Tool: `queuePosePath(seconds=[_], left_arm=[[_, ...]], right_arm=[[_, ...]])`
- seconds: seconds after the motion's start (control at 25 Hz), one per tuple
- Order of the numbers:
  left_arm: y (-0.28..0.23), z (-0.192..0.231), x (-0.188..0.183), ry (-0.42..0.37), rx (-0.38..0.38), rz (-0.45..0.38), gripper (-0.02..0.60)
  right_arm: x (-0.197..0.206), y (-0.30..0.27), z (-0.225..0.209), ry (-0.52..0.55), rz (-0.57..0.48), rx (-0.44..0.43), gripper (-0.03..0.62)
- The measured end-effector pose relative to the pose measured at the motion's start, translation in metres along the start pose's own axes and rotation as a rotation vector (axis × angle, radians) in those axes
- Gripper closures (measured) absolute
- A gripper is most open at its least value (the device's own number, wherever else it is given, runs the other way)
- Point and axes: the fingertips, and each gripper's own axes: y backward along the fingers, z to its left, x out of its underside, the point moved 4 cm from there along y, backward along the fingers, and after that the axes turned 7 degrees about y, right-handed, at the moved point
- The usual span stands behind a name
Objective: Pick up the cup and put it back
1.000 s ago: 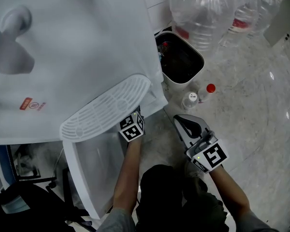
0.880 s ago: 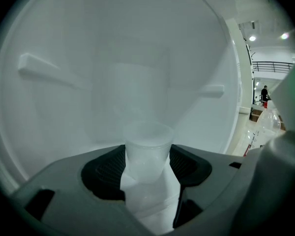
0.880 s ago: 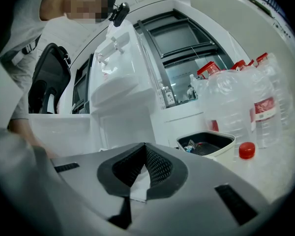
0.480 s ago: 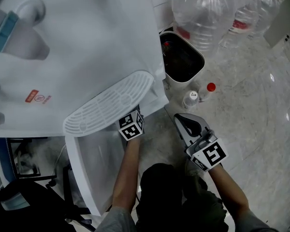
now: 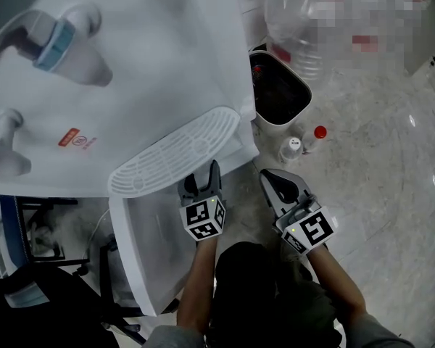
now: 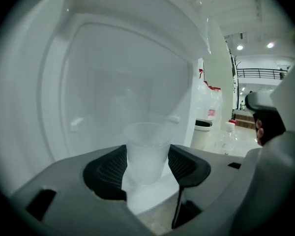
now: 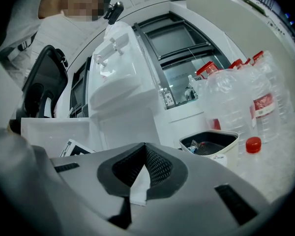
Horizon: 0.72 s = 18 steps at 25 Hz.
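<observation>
Cup (image 6: 146, 154): clear plastic, upright, visible to us only in the left gripper view, at the mouth of the white compartment (image 6: 113, 82) low in the water dispenser (image 5: 152, 71). We note the left gripper (image 5: 203, 178) grasping it, one pad on each side of its wall. In the head view the drip tray (image 5: 175, 158) lies just beyond this gripper. The right gripper (image 7: 144, 154) is to the right, apart from the dispenser, jaws clenched on nothing. Farther right on the floor: a bin (image 5: 275, 127) and a red-capped bottle (image 5: 315, 138).
</observation>
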Motion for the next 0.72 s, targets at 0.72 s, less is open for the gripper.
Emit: queuePosePath(seconds=[0.72], left_arm=[[0.121, -0.078, -0.119, -0.013, 0.139, 0.012, 0.326]], right_arm=[[-0.109, 0.023, 0.016, -0.004, 0.05, 0.024, 0.585]])
